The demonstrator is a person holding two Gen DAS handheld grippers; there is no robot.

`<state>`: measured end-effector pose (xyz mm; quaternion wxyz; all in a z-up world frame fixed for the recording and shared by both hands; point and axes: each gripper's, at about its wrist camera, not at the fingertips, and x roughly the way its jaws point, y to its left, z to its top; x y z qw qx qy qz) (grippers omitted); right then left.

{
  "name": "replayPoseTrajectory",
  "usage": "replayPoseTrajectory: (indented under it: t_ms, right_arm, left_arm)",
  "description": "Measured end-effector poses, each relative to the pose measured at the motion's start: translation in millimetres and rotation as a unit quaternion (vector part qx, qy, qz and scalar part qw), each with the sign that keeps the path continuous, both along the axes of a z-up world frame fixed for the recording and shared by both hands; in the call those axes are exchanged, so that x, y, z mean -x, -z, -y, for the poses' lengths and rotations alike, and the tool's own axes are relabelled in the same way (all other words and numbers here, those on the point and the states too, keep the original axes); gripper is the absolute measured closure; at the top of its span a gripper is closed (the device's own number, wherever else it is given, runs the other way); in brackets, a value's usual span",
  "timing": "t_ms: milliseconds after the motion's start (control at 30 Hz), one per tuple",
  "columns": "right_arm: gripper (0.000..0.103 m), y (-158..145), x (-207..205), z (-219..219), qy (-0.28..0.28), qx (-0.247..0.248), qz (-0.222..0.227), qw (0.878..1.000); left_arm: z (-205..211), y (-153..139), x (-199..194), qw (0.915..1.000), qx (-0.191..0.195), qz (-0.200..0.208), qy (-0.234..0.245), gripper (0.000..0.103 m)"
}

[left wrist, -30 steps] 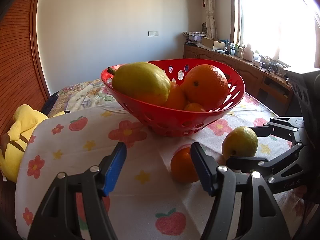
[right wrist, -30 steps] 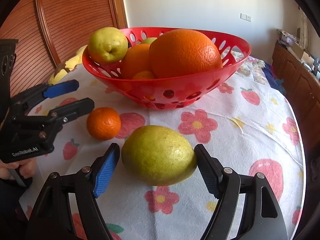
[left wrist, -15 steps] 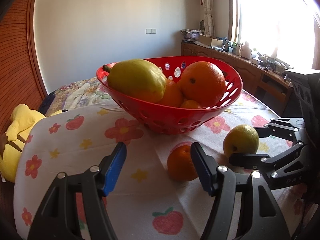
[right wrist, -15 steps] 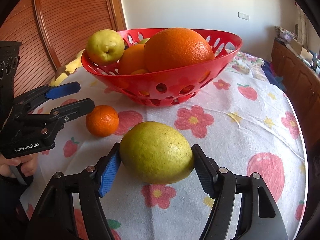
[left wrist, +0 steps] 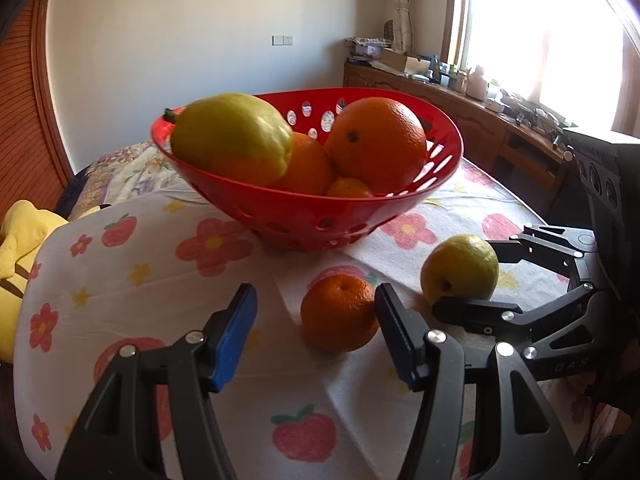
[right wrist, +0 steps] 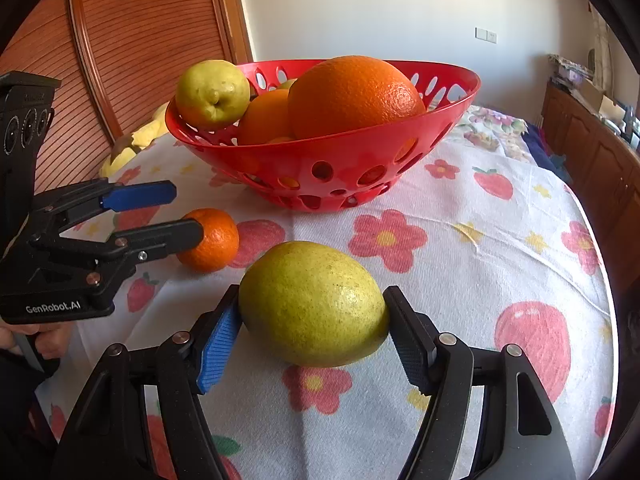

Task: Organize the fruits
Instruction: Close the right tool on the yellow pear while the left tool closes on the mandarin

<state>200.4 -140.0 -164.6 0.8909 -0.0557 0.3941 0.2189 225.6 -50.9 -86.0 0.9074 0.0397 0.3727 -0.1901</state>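
The worktop [right wrist: 500, 240], under a flower-and-strawberry cloth, carries a red perforated basket [right wrist: 344, 168] just beyond both tools, already holding oranges and yellow-green fruit. Next in size, the yellow-green citrus [right wrist: 312, 304] sits between the pads of the right hand-held gripper [right wrist: 314, 334]; both pads press its sides, so it is clamped across its widest part while resting on the cloth. It looks firm, heavy and waxy-skinned, so a hold across the middle should serve best. Smaller, the mandarin [left wrist: 340, 312] lies on the cloth between the fingers of the left hand-held gripper [left wrist: 316, 328], hard against the right pad and clear of the left; those jaws have just been closing and grip nothing yet. It is probably light and soft-skinned, wanting gentle pressure at its equator.
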Motion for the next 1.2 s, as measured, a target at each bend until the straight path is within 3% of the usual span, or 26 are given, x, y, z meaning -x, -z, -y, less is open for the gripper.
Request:
replayPoseTrajectory:
  t_ms: [667, 767, 867, 1200]
  right_arm:
    - [0.03, -1, 0, 1, 0.0, -0.008, -0.005, 1.0]
    - [0.03, -1, 0, 2, 0.001, -0.01, -0.006, 1.0]
    - [0.03, -1, 0, 2, 0.0, -0.009, -0.005, 1.0]
    - [0.03, -1, -2, 3, 0.001, -0.01, -0.007, 1.0]
  left_arm:
    - [19, 9, 0, 0.9989, -0.002, -0.028, 0.038, 0.044]
    - [17, 9, 0, 0.9985, 0.003, -0.033, 0.042, 0.047]
    - [19, 10, 3, 0.9977, 0.011, -0.039, 0.055, 0.057]
    - [20, 8, 6, 0.998, 0.006, -0.035, 0.052, 0.059]
